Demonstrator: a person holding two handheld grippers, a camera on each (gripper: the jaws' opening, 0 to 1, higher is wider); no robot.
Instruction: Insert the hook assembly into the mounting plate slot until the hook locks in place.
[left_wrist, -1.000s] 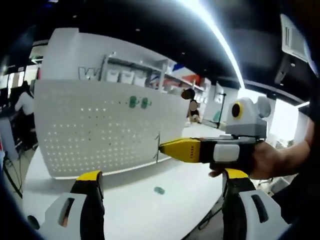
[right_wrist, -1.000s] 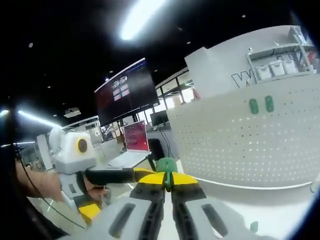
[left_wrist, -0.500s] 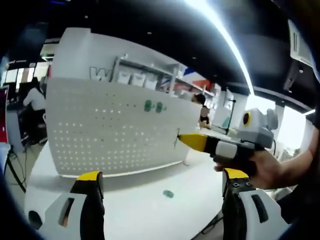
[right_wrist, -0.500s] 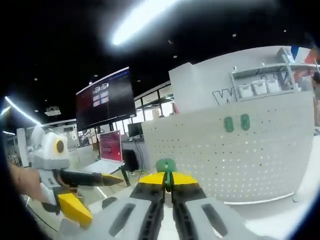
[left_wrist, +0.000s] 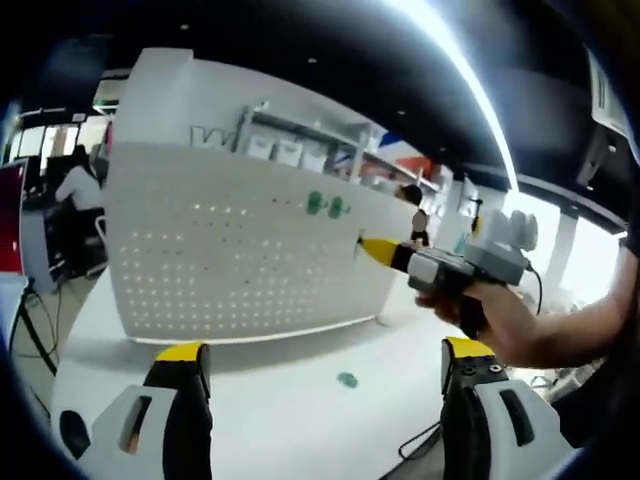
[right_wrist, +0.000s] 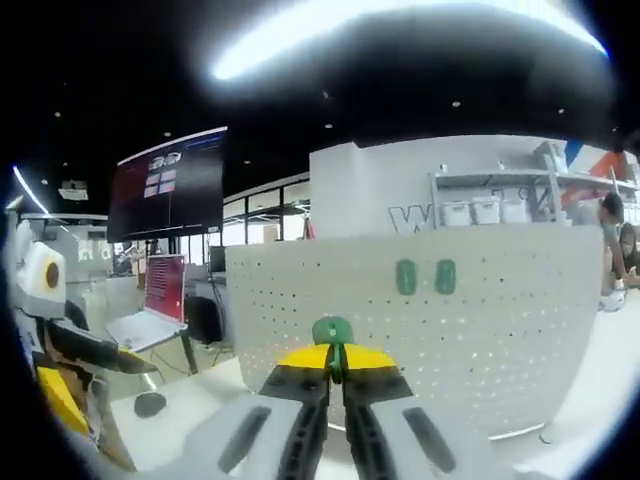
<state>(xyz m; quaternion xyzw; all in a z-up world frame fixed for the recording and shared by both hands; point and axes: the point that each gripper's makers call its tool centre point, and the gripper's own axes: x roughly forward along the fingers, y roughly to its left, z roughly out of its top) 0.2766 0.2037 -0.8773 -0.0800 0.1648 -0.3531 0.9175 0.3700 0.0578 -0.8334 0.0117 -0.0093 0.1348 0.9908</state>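
A white pegboard mounting plate (left_wrist: 240, 255) (right_wrist: 420, 320) stands upright on the white table (left_wrist: 290, 410). Two green hooks (left_wrist: 325, 205) (right_wrist: 425, 276) hang side by side high on it. In the right gripper view my right gripper (right_wrist: 336, 360) is shut on a green hook (right_wrist: 332, 331), held in front of the plate below the two mounted hooks. In the left gripper view that right gripper (left_wrist: 366, 246) comes in from the right with a thin metal part at its tip, close to the plate's right end. My left gripper (left_wrist: 320, 365) stands open and holds nothing. Another green hook (left_wrist: 347, 380) lies on the table.
In the right gripper view the left gripper (right_wrist: 60, 350) shows at the far left, with a laptop (right_wrist: 150, 310) and a dark wall screen (right_wrist: 168, 195) behind. Shelves with white bins (right_wrist: 478, 211) stand behind the plate. A person (left_wrist: 72, 190) sits at the far left.
The right gripper with its green hook has moved up and closer to the plate's right part. Both views have swung, so the plate now sits more centred in the right gripper view.
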